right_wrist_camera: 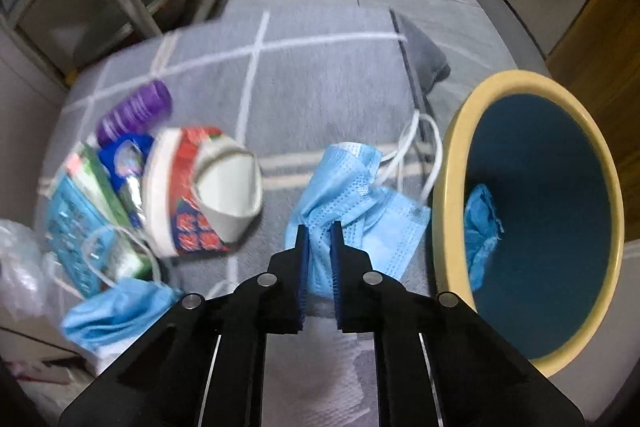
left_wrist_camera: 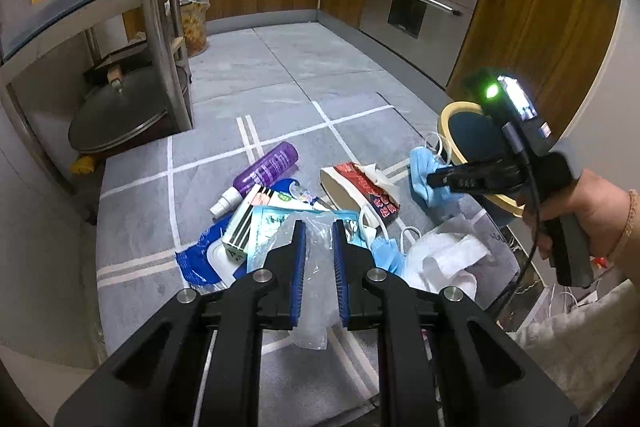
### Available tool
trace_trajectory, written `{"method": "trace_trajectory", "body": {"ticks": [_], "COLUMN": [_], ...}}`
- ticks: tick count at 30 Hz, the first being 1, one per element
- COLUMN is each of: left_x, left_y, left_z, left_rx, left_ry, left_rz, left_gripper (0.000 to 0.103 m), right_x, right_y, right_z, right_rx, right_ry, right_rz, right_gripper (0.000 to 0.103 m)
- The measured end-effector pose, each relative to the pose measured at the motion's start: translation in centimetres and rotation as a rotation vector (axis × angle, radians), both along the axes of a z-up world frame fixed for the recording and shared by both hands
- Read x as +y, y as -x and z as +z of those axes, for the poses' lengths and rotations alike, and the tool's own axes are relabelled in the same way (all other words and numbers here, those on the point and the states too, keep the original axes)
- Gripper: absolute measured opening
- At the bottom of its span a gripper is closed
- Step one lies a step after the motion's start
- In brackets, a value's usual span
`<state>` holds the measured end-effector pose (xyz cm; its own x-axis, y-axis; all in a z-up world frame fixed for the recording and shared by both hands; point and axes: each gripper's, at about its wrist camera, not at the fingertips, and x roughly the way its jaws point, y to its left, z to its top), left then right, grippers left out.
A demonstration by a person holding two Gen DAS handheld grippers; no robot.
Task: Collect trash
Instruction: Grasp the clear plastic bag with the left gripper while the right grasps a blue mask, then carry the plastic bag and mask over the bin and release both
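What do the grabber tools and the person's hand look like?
The left tool and the right tool are black, each with two fingers lined with ribbed blue pads and round silver bolts. Seen from the left wrist, the right one has a glowing green light and a dark cable. The bare hand wears a thin bracelet.

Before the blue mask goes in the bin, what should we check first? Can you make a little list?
1. Right tool pinching the blue mask: ok.
2. Bin open, with room inside: ok.
3. Mask over the bin opening: not ok, it hangs beside the rim.
4. Mask's ear loops clear of the rim: cannot tell.
5. Left tool gripping the clear plastic bag: ok.
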<state>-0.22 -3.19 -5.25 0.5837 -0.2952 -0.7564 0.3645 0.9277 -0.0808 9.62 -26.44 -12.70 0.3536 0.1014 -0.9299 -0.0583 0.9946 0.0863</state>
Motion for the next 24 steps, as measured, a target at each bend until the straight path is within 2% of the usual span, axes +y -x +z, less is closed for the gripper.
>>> {"method": "trace_trajectory", "body": {"ticks": [11, 17, 24], "left_x": [-0.6, -2.0, -5.2], "left_y": [-0.2, 0.0, 0.0], "left_z": [1.1, 2.9, 4.2], "left_rx": [-0.047, -0.099, -0.129], "left_ry": [0.012, 0.03, 0.054], "left_rz": [0.0, -0.004, -0.039], "left_gripper": [0.013, 0.013, 0.013], "right_x": [-2.3, -4.5, -9.4], "right_y": [2.1, 4.0, 6.2], "right_z": [5.0, 8.1, 10.8], "right_rx": [-0.121, -0.196, -0.277], "right_ry": [-0.047, -0.082, -0.114], "right_rz": [-0.01, -0.018, -0.082], "right_gripper": [0.011, 0.011, 0.011]}}
